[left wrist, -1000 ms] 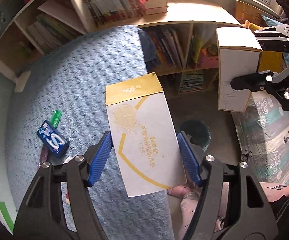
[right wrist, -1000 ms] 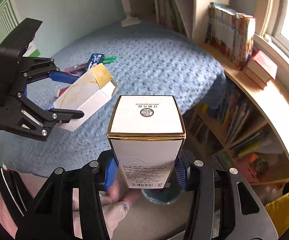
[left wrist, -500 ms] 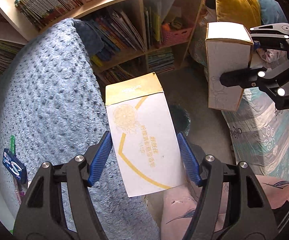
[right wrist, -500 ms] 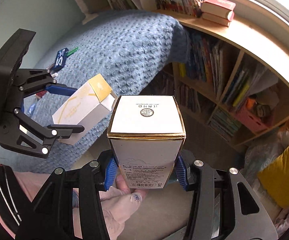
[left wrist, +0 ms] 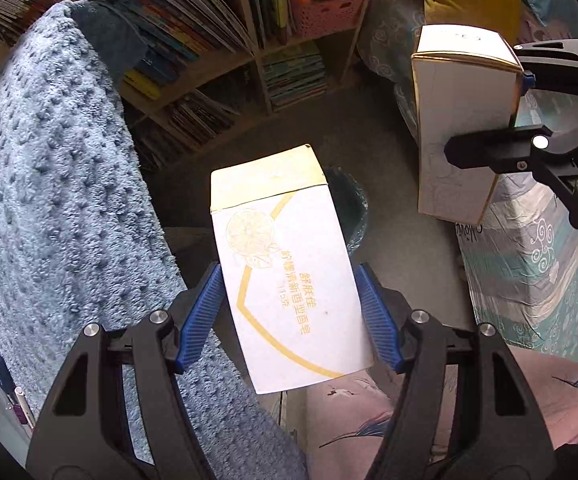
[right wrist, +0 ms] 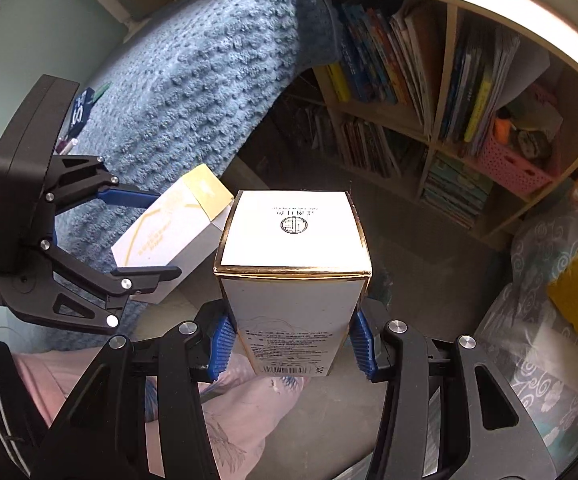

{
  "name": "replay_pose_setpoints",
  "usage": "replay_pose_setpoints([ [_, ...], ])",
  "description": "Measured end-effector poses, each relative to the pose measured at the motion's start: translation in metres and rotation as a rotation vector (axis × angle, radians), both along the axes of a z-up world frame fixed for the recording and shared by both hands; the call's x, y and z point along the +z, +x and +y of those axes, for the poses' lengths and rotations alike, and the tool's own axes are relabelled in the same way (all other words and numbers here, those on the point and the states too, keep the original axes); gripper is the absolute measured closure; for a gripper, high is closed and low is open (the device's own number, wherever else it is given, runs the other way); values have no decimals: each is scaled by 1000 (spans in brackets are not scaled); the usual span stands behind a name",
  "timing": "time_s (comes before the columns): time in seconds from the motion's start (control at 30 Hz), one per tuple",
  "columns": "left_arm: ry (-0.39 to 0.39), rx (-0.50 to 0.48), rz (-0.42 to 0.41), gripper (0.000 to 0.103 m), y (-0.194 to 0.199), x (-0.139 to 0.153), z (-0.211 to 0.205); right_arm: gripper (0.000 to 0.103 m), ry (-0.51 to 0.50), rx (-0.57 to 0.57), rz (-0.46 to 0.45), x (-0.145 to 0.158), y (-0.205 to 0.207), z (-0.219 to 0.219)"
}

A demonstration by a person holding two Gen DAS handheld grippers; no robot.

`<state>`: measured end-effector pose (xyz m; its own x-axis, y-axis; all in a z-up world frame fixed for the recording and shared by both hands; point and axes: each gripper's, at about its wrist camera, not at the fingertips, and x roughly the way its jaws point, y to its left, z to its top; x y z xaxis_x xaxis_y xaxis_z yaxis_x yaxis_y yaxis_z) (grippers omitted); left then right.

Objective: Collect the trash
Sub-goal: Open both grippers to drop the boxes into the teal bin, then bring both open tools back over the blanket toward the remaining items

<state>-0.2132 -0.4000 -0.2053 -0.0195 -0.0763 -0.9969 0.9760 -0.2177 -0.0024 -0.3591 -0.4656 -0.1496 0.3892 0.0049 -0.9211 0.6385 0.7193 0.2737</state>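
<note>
Cardboard in both: my left gripper (left wrist: 291,314) clamps the yellow-topped carton (left wrist: 285,276), my right gripper (right wrist: 293,340) the gold-edged box (right wrist: 293,276), both held above the dark bin (left wrist: 353,208). Dropping remains; the blue packet (right wrist: 79,110) waits on the bed (right wrist: 209,60).

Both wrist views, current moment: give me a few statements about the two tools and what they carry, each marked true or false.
1. The left tool is clamped on a white box with a yellow top. True.
2. The right tool is empty. False: it grips a white box with gold edges.
3. The two boxes touch each other. False: they are held apart.
4. Both boxes rest on the blue blanket. False: both are held in the air, beside the blanket and over the floor.
5. A pink basket sits in the bookshelf. True.
</note>
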Motion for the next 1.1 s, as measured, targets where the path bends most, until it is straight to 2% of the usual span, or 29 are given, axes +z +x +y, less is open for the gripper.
replay_pose_setpoints([
  [0.3,53,-2,-2,37,-9,-30,-13,50,29,-38,11,-24,1,-11],
  [0.33,59,-5,-3,34,-11,-33,-15,46,30,-43,7,-25,1,-13],
  [0.37,63,-6,-12,24,-13,-36,-17,37,35,-49,7,-27,0,-15],
  [0.4,57,-10,-25,14,-16,-39,-19,35,34,-54,12,-29,-1,-18],
  [0.43,57,-17,-32,12,-17,-41,-20,35,37,-56,17,-31,-2,-20],
  [0.7,71,-46,-29,11,-22,-47,-23,35,42,-69,25,-27,-9,-29],
  [1.1,53,-20,-28,11,-18,-35,-22,34,51,-58,32,-28,-11,-32],
])
